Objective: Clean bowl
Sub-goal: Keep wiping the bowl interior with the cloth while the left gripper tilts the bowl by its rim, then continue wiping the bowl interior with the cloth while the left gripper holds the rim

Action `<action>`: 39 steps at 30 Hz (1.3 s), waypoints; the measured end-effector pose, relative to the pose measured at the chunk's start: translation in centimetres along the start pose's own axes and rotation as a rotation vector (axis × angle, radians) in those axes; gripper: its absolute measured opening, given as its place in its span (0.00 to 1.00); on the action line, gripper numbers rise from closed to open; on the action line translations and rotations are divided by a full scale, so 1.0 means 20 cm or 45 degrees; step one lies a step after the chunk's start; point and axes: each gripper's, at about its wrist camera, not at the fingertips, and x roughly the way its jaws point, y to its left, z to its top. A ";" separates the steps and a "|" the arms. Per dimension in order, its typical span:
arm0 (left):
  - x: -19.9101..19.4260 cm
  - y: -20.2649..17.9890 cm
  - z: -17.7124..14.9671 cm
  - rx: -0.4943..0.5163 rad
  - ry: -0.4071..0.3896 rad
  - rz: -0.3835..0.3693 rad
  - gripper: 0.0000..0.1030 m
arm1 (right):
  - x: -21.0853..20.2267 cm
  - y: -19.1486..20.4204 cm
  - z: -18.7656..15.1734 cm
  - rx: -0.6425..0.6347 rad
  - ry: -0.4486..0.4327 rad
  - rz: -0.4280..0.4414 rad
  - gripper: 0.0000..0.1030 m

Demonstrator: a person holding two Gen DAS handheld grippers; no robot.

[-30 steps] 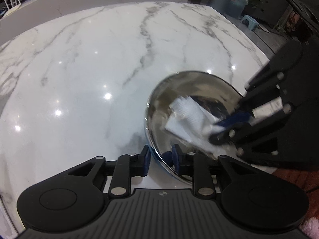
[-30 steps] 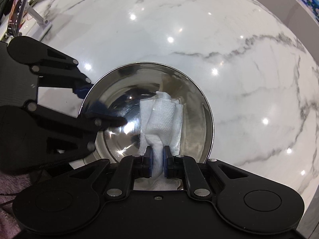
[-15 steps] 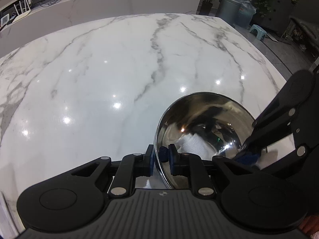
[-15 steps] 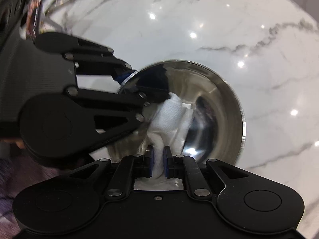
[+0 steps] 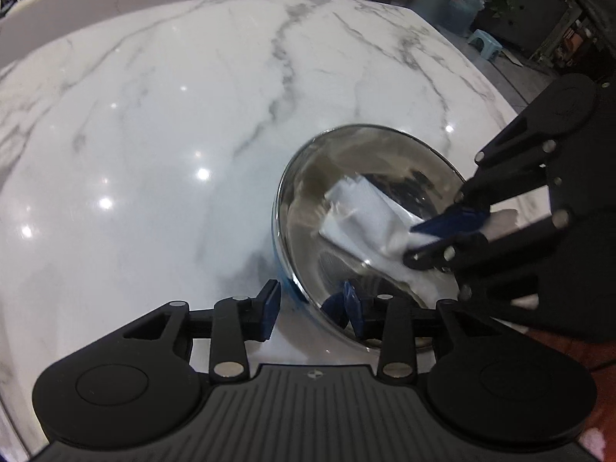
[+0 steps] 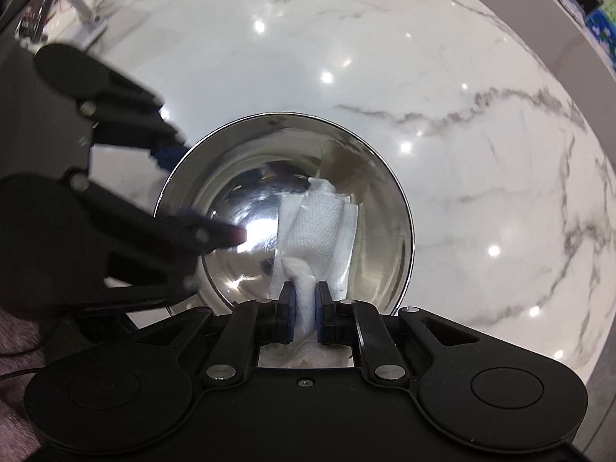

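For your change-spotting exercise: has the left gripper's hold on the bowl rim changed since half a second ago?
Yes. The left gripper is opening: its fingers, then pinched on the bowl rim, now stand apart astride it.

A shiny stainless-steel bowl [image 6: 369,208] sits on the white marble counter [image 6: 385,57] near its right-hand edge, as the left wrist view shows, its mirror-bright inside facing up and a brownish smear on the far inner wall. A folded white paper towel [image 6: 315,227] with an embossed texture lies inside against the bowl's wall.
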 end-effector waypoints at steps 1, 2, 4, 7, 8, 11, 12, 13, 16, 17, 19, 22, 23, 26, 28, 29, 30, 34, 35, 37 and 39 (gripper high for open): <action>0.00 0.00 0.00 0.000 0.003 -0.004 0.27 | 0.00 -0.01 0.00 0.016 -0.005 0.014 0.08; 0.00 0.00 0.00 0.006 -0.002 -0.003 0.25 | 0.00 -0.02 -0.01 0.030 -0.009 0.026 0.08; -0.01 0.00 0.00 0.009 -0.014 0.004 0.22 | 0.00 -0.04 -0.01 0.050 -0.014 0.043 0.08; -0.01 0.00 0.02 -0.002 -0.049 0.031 0.15 | 0.00 -0.05 -0.02 0.064 -0.012 0.069 0.08; -0.01 0.00 0.02 -0.002 -0.065 0.049 0.14 | 0.01 -0.05 -0.02 0.067 -0.013 0.088 0.08; -0.02 0.00 0.04 -0.015 -0.106 0.099 0.12 | 0.01 -0.05 -0.01 0.098 -0.034 0.189 0.09; -0.02 0.00 0.05 -0.019 -0.119 0.117 0.13 | 0.02 -0.05 -0.01 0.104 -0.041 0.217 0.09; -0.02 0.00 0.05 -0.020 -0.127 0.128 0.13 | 0.02 -0.04 0.00 0.114 -0.050 0.258 0.09; -0.02 0.00 0.06 -0.019 -0.136 0.129 0.13 | 0.06 -0.02 0.02 0.114 -0.063 0.335 0.09; -0.02 0.00 0.06 -0.015 -0.137 0.129 0.13 | 0.07 -0.01 0.03 0.101 -0.057 0.334 0.09; -0.02 0.00 0.06 -0.010 -0.139 0.127 0.13 | 0.07 -0.01 0.04 0.085 -0.038 0.302 0.09; -0.02 0.01 0.06 -0.009 -0.136 0.122 0.13 | 0.07 -0.01 0.06 0.038 -0.010 0.225 0.08; -0.02 0.01 0.06 -0.008 -0.134 0.119 0.13 | 0.07 0.00 0.06 0.001 -0.003 0.168 0.08; -0.02 0.00 0.06 0.000 -0.130 0.114 0.12 | 0.07 0.03 0.06 -0.081 -0.009 0.014 0.08; -0.01 0.00 0.06 0.003 -0.113 0.110 0.14 | 0.08 0.03 0.07 -0.088 -0.013 -0.014 0.09; -0.01 0.00 0.06 0.005 -0.103 0.108 0.17 | 0.08 0.03 0.07 -0.088 -0.015 -0.021 0.09; 0.00 0.00 0.05 0.005 -0.078 0.093 0.21 | 0.08 0.03 0.07 -0.085 -0.017 -0.020 0.09; 0.01 -0.01 0.03 0.019 -0.014 0.035 0.30 | 0.09 0.00 0.08 -0.053 -0.024 0.002 0.09; 0.01 -0.01 0.02 0.018 -0.005 0.020 0.30 | 0.09 -0.02 0.08 -0.038 -0.028 0.014 0.09; 0.01 0.00 0.01 0.018 -0.001 0.005 0.27 | 0.10 -0.05 0.08 -0.009 -0.038 0.036 0.09; 0.00 0.00 0.01 0.021 -0.019 0.011 0.23 | 0.10 -0.07 0.08 0.012 -0.046 0.050 0.09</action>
